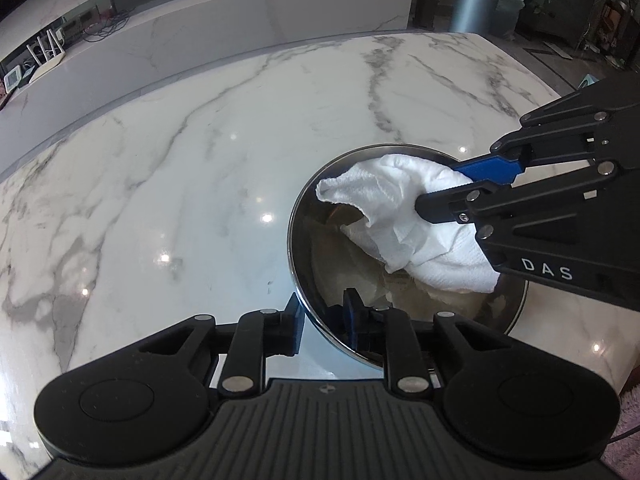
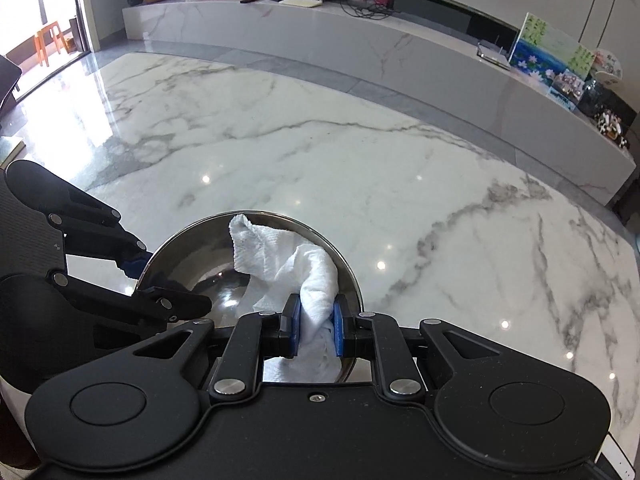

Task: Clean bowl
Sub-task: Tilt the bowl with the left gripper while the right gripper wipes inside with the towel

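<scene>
The steel bowl [image 1: 400,280] sits upright on the marble tabletop [image 1: 200,200], mouth facing up, near the tabletop's front edge. The left tool [image 1: 324,320] reaches in from the near side, angled steeply down, and clamps the bowl's near rim: one blue pad [image 1: 297,322] outside the wall, the other inside. The right tool [image 2: 316,330] comes in from the right, also tilted steeply down, its pads pinched tight on a crumpled white paper towel [image 2: 288,268]. The towel's long axis runs from the pads across the bowl toward the far rim, where a loose corner sticks up; its lower folds hang inside the bowl against the wall. A grey bin [image 1: 476,4] stands well beyond the tabletop.
</scene>
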